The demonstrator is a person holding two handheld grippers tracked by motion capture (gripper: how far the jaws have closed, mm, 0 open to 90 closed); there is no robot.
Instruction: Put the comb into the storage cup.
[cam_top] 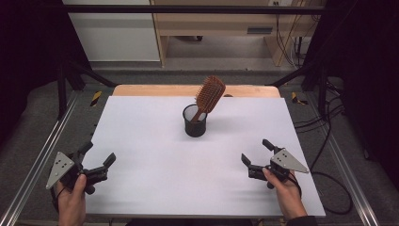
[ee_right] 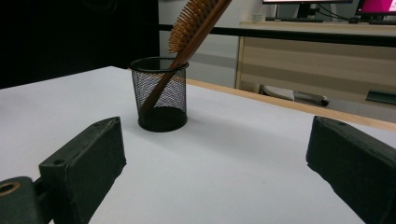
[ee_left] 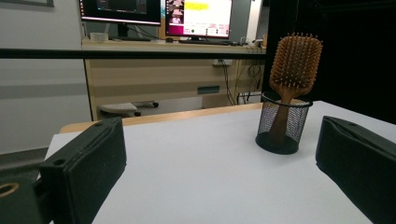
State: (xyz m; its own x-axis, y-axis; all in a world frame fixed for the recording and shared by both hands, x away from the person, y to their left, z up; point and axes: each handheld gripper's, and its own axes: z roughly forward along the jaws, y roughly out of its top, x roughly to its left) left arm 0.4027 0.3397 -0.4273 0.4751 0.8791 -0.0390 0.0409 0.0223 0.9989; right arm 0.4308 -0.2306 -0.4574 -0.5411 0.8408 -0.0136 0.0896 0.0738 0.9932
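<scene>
Brush (cam_top: 210,95): handle down in mesh cup (cam_top: 195,123), mid-table, head leaning right.
Left gripper (cam_top: 97,160): jaws apart, empty, near left edge.
Right gripper (cam_top: 256,153): jaws apart, empty, well clear of cup.
Advice: probably steady cup, grip brush below head, lift along its lean.

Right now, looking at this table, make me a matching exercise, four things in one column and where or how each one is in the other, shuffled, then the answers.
Column one:
1. hairbrush
2. mesh cup
3. left tongs
4. right tongs

Column two:
A. open, near the table's front right
B. upright on the white table, towards the far edge
C. leaning, handle down inside the cup
D. open, near the table's front left

Pairs: 1-C, 2-B, 3-D, 4-A
</scene>
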